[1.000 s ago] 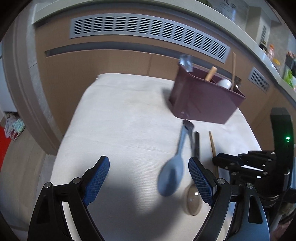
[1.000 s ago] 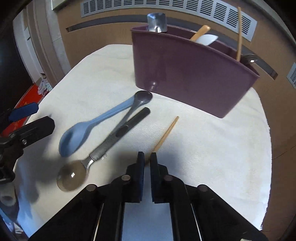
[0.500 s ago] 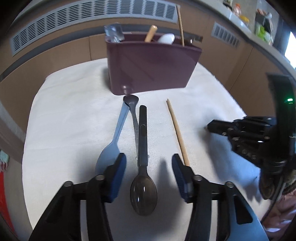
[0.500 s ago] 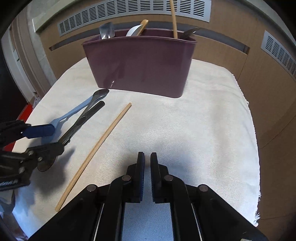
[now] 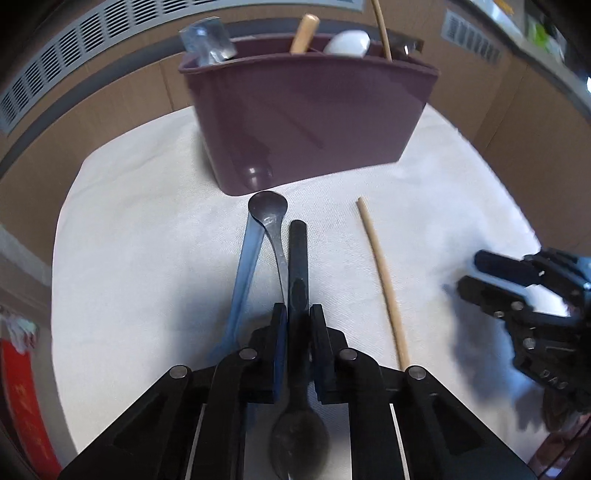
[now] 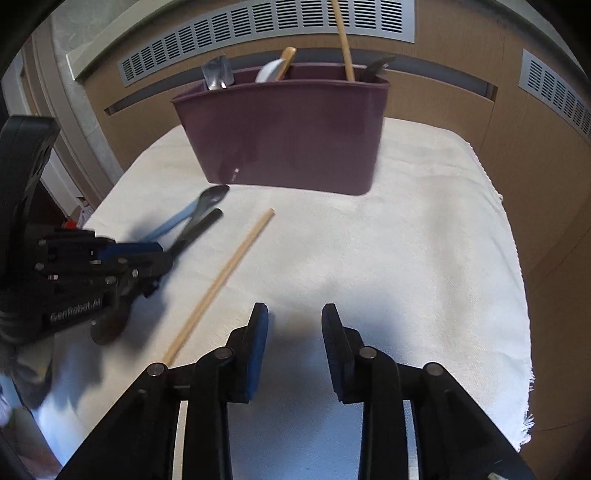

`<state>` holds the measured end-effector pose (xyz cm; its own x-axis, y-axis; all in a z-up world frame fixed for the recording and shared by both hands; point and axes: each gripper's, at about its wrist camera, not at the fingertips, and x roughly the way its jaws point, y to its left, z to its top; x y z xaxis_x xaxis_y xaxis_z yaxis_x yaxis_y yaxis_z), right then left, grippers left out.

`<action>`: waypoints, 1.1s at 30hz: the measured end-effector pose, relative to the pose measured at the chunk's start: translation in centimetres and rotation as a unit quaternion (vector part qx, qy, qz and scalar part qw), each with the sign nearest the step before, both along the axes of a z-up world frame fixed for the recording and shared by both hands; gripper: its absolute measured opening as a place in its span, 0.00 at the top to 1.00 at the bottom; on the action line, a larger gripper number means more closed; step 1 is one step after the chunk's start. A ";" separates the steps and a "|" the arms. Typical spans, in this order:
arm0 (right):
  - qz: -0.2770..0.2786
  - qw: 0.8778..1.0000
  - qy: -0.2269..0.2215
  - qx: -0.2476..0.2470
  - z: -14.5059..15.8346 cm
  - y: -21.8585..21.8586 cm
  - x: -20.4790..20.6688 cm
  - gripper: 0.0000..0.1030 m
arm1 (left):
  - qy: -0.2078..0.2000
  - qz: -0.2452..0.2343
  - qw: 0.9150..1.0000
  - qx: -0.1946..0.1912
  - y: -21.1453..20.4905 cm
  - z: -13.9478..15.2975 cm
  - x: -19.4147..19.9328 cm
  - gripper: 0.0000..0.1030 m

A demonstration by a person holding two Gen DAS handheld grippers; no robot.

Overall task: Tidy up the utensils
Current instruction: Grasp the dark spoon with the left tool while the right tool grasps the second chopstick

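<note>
My left gripper point(image 5: 297, 314) is shut on the black-handled spoon point(image 5: 297, 258); its brown bowl point(image 5: 300, 439) lies between my arms, its handle points at the maroon caddy point(image 5: 314, 122). A blue spoon point(image 5: 245, 266) and a metal spoon point(image 5: 271, 218) lie just left of it. A single wooden chopstick point(image 5: 384, 280) lies to the right. My right gripper point(image 6: 294, 325) is open and empty over the cloth, right of the chopstick point(image 6: 225, 273). The caddy point(image 6: 288, 133) holds several utensils.
A white cloth point(image 6: 424, 258) covers the small table; its frayed edge is at right point(image 6: 524, 369). Wooden panels with vent grilles point(image 6: 258, 33) stand behind the caddy. The left gripper's body point(image 6: 74, 269) shows at left in the right wrist view.
My left gripper moved forward and shut on the black-handled spoon's handle. My right gripper opened from shut and moved nearer the chopstick.
</note>
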<state>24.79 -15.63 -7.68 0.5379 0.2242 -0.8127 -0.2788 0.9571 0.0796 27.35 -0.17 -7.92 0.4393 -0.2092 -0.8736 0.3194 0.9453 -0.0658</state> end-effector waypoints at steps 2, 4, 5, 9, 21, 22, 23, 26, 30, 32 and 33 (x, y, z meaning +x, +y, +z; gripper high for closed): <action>0.005 1.000 0.008 0.009 0.2 0.8 0.5 0.73 | -0.007 0.010 1.000 -0.023 0.8 0.5 -1.0 0.88; 0.007 1.000 0.022 0.016 0.1 1.8 1.0 0.73 | -0.015 0.019 0.999 -0.035 1.6 0.8 -2.0 0.88; 0.006 0.999 0.030 0.019 0.1 2.4 1.4 0.74 | -0.014 0.022 0.999 -0.040 1.9 0.8 -2.6 0.88; -0.005 0.998 0.056 0.022 -0.4 4.6 2.5 0.75 | -0.019 0.033 0.998 -0.049 3.1 0.9 -4.1 0.88; 0.010 0.997 0.035 -0.075 -0.9 8.5 2.0 0.95 | -0.023 0.040 0.995 -0.086 5.9 1.1 -5.0 0.77; 0.011 0.997 0.035 -0.074 -0.9 8.2 1.8 0.96 | -0.021 0.035 0.995 -0.087 5.7 1.2 -5.0 0.73; 0.010 0.997 0.035 -0.072 -0.8 7.8 1.6 0.96 | -0.019 0.030 0.996 -0.084 5.4 1.3 -4.9 0.70; -0.003 0.998 0.026 -0.052 -0.1 5.6 0.9 0.96 | -0.016 0.009 0.998 -0.067 3.9 1.4 -4.4 0.62; -0.021 0.999 0.018 -0.023 0.8 2.5 0.2 0.96 | -0.008 -0.020 0.999 -0.035 1.9 1.5 -3.1 0.62; -0.026 1.000 0.012 -0.005 1.2 1.1 -0.2 0.96 | 0.000 -0.026 0.999 -0.021 0.9 1.5 -1.9 0.62; -0.026 1.000 0.009 -0.001 1.3 0.5 -0.2 0.96 | 0.005 -0.027 1.000 -0.014 0.5 1.4 -1.4 0.62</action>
